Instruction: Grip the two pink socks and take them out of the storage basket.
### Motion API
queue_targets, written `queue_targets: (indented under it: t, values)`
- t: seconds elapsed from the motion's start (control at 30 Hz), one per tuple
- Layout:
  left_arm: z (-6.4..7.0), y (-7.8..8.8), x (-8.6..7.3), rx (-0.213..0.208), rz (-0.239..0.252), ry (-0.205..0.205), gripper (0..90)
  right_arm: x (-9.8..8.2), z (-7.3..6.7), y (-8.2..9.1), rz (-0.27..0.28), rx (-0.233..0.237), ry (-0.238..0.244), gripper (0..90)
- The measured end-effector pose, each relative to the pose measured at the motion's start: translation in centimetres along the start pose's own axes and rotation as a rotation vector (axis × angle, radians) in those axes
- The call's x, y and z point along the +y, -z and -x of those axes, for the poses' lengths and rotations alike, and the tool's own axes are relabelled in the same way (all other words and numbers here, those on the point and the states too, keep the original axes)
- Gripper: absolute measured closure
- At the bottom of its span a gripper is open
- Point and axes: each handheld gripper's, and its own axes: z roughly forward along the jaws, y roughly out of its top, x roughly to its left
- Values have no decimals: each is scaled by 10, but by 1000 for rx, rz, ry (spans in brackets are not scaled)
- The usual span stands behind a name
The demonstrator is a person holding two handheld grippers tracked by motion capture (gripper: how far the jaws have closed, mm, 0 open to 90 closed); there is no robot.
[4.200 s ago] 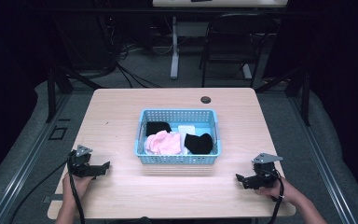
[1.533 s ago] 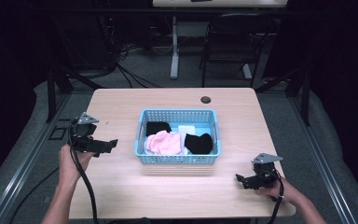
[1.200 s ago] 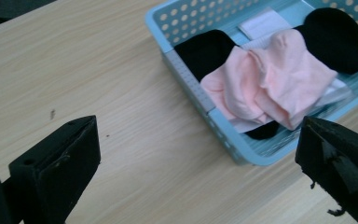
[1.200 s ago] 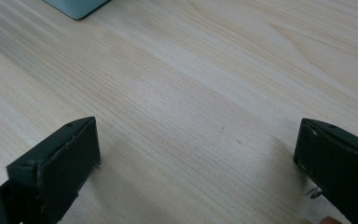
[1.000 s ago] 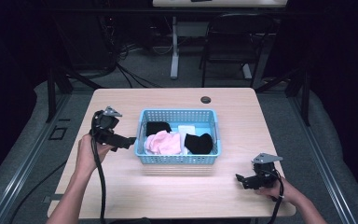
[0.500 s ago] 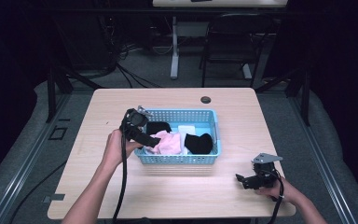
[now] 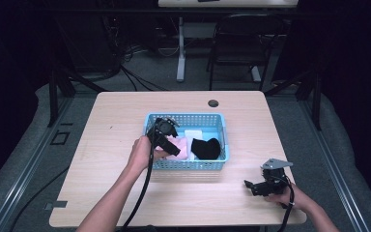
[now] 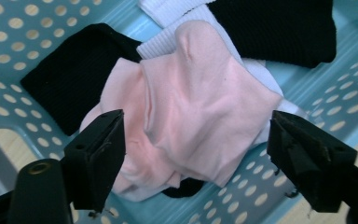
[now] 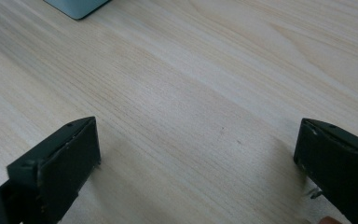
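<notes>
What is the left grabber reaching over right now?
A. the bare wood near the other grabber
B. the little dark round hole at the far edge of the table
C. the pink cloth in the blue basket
C: in the left gripper view, the left gripper's open jaws sit either side of the pink cloth in the blue basket.

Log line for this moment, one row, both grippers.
left gripper: open, jaws either side of pink sock in blue basket | right gripper: open, low over bare table | nothing gripped
</notes>
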Motion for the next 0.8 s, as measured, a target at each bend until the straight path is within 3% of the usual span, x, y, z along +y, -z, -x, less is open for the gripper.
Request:
queue_targets:
  t: [0.1,0.23,0.33,0.43,0.57,0.7,0.8]
  values:
    - [0,-5,1,-7,-18,3,261,0,0,0,3,0,-2,0]
    - [-1,-17,4,-25,-74,23,329,0,0,0,2,0,-1,0]
    - [-2,-24,6,-15,-117,25,415,0,0,0,2,1,-2,0]
    - [-5,-28,7,-4,-131,48,575,0,0,0,2,1,-2,0]
    - [-7,-32,7,-11,-147,52,710,0,0,0,2,0,-1,0]
    - [-6,-32,7,-10,-149,39,801,0,0,0,3,0,-2,0]
    - [-6,-31,7,-10,-149,34,821,0,0,0,2,1,-1,0]
